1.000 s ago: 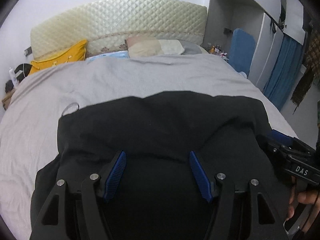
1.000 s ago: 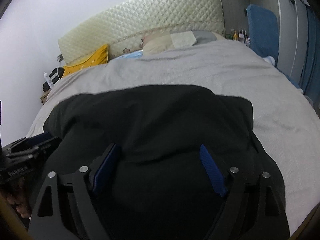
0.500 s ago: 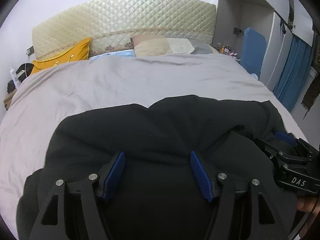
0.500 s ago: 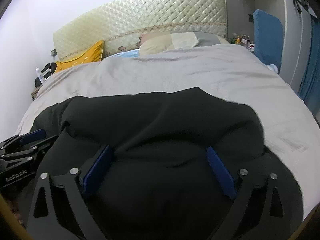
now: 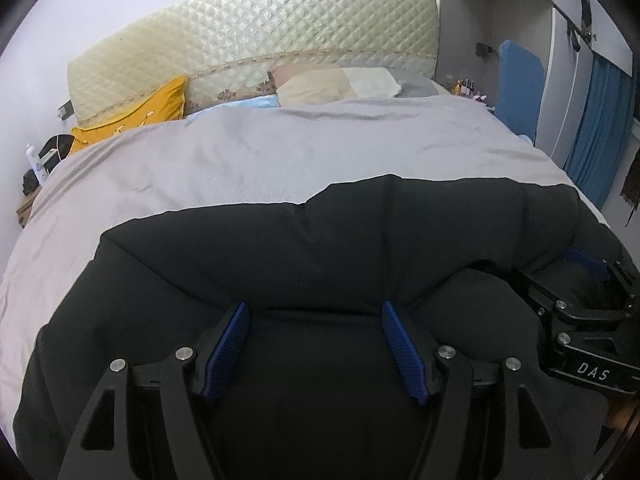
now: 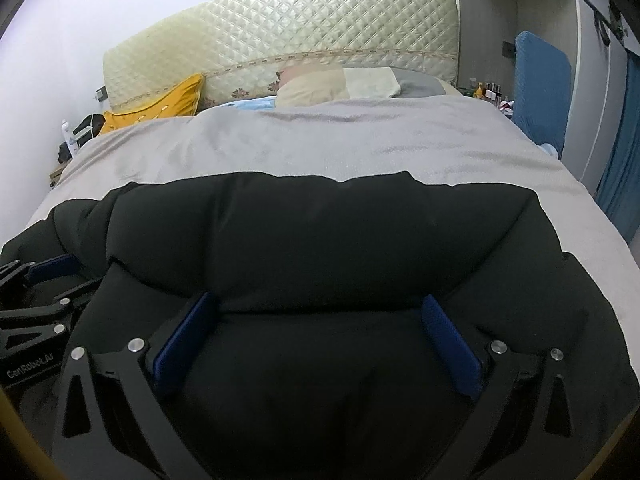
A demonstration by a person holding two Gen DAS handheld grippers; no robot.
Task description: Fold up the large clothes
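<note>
Left wrist view: left gripper (image 5: 314,340) and right gripper (image 6: 316,336), claws spread, straddling bulky black padded garment (image 5: 320,248) on grey bedspread (image 5: 260,160); mid-fold, apparently; next, clamping an edge.

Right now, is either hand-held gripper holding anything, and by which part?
Neither. Both the left hand-held gripper and the right hand-held gripper are open, straddling a fold in the bulky black fabric garment.

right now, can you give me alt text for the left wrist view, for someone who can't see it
A bulky black garment lies on a grey bedspread, filling the lower half of the view. The left tool is open over it, blue pads spread apart, and the right tool sits at the right edge. Behind are a yellow pillow and a cream quilted headboard.
</note>
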